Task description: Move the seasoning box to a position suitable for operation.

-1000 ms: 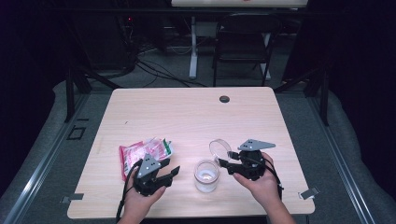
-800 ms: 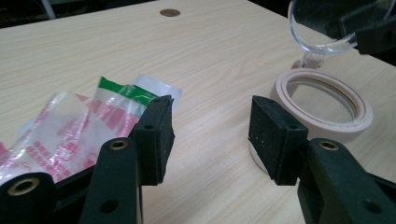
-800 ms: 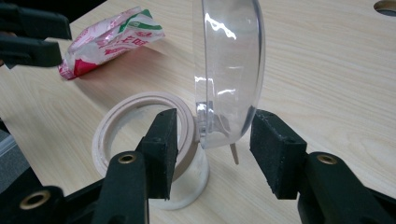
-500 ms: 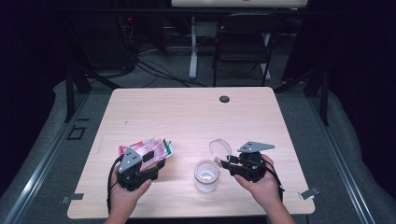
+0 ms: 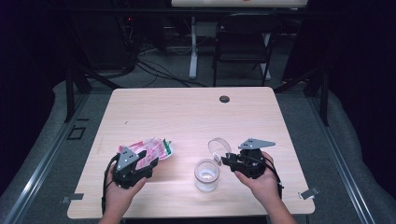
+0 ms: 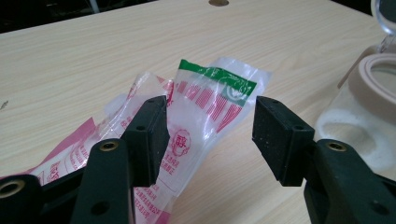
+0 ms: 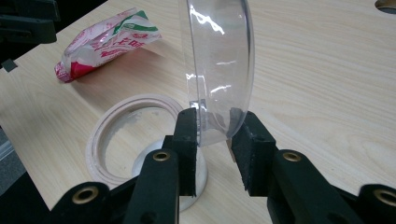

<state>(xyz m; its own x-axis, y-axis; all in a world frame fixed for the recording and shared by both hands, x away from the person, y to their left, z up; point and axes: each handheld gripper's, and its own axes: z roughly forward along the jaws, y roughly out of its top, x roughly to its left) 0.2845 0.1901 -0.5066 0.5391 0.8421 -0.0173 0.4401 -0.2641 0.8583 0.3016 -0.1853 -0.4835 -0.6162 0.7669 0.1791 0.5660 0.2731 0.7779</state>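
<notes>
Our right claw (image 7: pixel 212 135) has just been closing and now pinches the jar's (image 5: pixel 207 175) raised clear lid (image 7: pixel 219 70). Our left claw (image 6: pixel 210 133), just widened, straddles the bag (image 6: pixel 205 112) on the tabletop (image 5: pixel 187 116) without pressing; we should close squarely on its top edge.

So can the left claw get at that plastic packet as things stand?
Probably yes. The left claw is open, with the top of the packet lying flat on the table between its jaws and nothing in front. The jar stands off to the side, clear of the way.
</notes>
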